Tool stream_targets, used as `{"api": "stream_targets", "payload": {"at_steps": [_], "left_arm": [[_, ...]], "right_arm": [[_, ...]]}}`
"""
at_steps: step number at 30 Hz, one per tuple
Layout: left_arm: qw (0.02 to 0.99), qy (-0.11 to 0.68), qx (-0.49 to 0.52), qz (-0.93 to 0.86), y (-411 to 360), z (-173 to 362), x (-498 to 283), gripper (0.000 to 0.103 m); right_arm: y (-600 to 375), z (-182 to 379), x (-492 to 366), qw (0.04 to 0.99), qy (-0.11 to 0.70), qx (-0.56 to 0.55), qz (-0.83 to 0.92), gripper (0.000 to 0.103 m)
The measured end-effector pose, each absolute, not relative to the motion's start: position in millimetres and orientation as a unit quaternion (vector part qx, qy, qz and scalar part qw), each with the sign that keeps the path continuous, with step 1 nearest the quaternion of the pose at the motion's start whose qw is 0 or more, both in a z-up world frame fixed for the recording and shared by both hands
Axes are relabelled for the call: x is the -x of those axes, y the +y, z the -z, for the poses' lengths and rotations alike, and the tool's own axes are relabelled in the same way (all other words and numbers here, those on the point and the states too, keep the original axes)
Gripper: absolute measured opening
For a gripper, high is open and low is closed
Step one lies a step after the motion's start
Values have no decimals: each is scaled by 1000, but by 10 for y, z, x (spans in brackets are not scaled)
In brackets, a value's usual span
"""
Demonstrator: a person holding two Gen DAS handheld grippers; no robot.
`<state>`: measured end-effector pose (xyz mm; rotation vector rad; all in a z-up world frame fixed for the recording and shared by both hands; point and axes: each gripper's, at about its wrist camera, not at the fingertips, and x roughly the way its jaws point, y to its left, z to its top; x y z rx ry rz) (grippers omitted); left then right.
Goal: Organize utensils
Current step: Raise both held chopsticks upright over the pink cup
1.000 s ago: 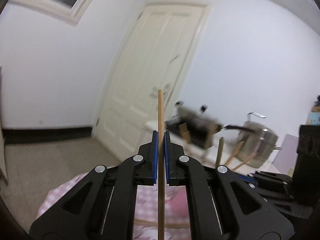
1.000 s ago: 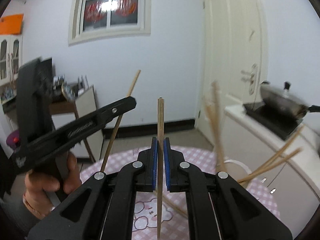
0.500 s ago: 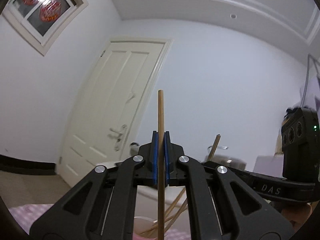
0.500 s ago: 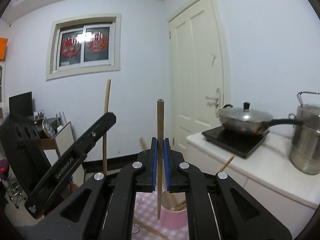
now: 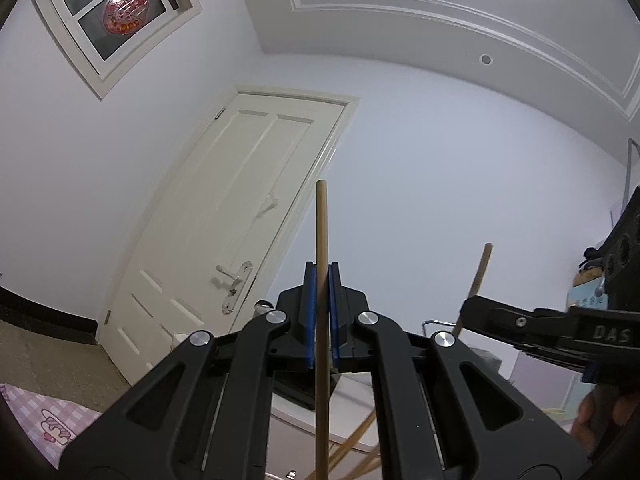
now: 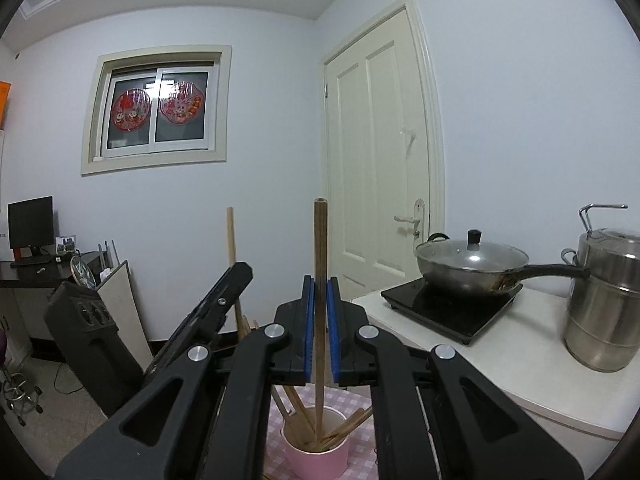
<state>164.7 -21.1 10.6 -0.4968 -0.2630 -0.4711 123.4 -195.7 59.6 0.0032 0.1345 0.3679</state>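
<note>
My left gripper is shut on a light wooden chopstick held upright, tilted up toward the wall and ceiling. My right gripper is shut on a darker wooden chopstick, also upright, whose lower end reaches into a pink cup just below. Several chopsticks lean in that cup. The left gripper with its chopstick shows to the left of the right one. The right gripper and its chopstick appear at the right of the left wrist view.
The cup stands on a pink checked tablecloth. A white counter at the right carries an induction hob, a lidded wok and a steel steamer pot. A white door is behind. A hand grips the right tool.
Both grippers rose and tilted upward, chopsticks still clamped. The right one moved over the pink cup, its chopstick's lower end now inside. The left view swung from table and floor toward ceiling.
</note>
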Motion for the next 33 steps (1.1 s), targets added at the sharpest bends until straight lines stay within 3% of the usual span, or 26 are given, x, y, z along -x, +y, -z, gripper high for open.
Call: {"api": "stream_targets", "payload": {"at_steps": [15,33], "left_arm": [[947,-157,215,180,-354,72,-1802,6],[967,-110,159,163,-479,329,-1905,6]], "right_arm": [[-1986,-342,-1448,976,96,-15,-197,5],[-1952,-10,-1560,968,142,-25,-206,5]]}}
